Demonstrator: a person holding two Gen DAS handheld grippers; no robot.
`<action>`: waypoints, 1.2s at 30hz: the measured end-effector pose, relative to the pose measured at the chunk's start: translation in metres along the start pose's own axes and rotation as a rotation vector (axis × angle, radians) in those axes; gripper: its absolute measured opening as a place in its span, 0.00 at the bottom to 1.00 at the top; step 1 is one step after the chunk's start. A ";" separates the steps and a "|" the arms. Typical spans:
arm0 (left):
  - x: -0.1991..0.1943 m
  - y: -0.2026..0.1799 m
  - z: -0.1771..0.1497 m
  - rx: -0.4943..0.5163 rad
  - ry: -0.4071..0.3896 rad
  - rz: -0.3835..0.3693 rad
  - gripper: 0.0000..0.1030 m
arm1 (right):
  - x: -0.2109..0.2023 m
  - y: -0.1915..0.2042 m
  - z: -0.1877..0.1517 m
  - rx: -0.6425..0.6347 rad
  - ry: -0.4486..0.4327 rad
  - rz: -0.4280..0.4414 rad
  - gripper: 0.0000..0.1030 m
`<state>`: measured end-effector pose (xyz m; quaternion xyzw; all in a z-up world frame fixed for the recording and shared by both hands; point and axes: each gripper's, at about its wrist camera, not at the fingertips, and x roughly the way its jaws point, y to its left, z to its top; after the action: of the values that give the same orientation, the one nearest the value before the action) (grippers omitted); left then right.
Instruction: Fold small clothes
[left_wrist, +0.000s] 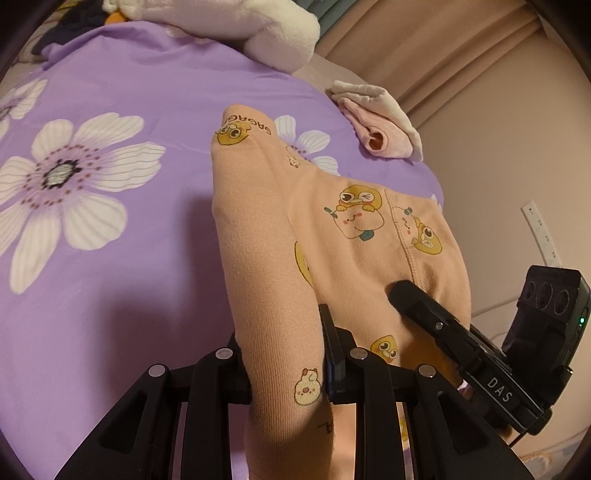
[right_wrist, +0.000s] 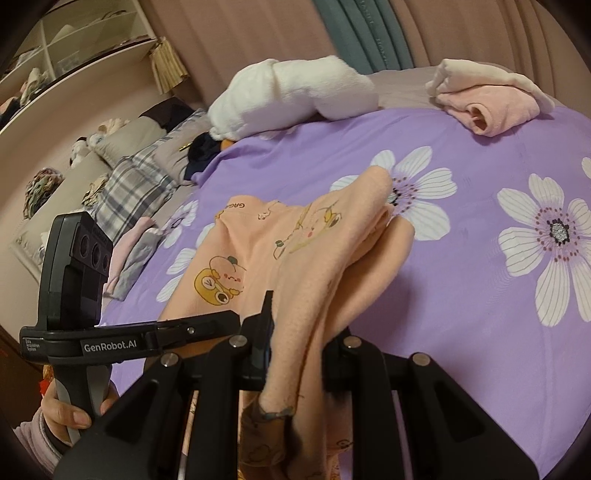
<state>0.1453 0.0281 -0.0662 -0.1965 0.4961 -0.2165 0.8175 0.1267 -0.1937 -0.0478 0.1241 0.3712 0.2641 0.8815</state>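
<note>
A small peach garment (left_wrist: 332, 236) printed with yellow cartoon figures hangs from both grippers over the purple flowered bedspread (left_wrist: 122, 258). My left gripper (left_wrist: 284, 369) is shut on one edge of the cloth, which drapes forward between its fingers. My right gripper (right_wrist: 295, 354) is shut on the other edge; the garment (right_wrist: 280, 251) trails away from it, its far end resting on the bedspread (right_wrist: 480, 277). The right gripper also shows in the left wrist view (left_wrist: 399, 291), and the left gripper in the right wrist view (right_wrist: 221, 325), close beside each other.
A folded pink and cream garment (left_wrist: 376, 125) lies at the bed's far edge, also in the right wrist view (right_wrist: 491, 99). A white plush pillow (right_wrist: 295, 96) lies at the head. More clothes (right_wrist: 136, 251) lie at the left edge. Beige curtains (left_wrist: 443, 55) hang behind.
</note>
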 end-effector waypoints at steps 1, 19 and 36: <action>-0.003 0.001 -0.002 0.001 -0.004 0.003 0.23 | -0.001 0.004 -0.002 0.001 -0.001 0.008 0.18; -0.045 0.019 -0.019 0.013 -0.062 0.061 0.23 | 0.009 0.042 -0.009 -0.075 0.011 0.039 0.18; -0.036 0.031 -0.009 0.015 -0.060 0.082 0.23 | 0.030 0.042 -0.002 -0.083 0.026 0.035 0.18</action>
<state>0.1268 0.0726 -0.0603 -0.1765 0.4772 -0.1804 0.8418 0.1270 -0.1418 -0.0498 0.0906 0.3689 0.2962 0.8763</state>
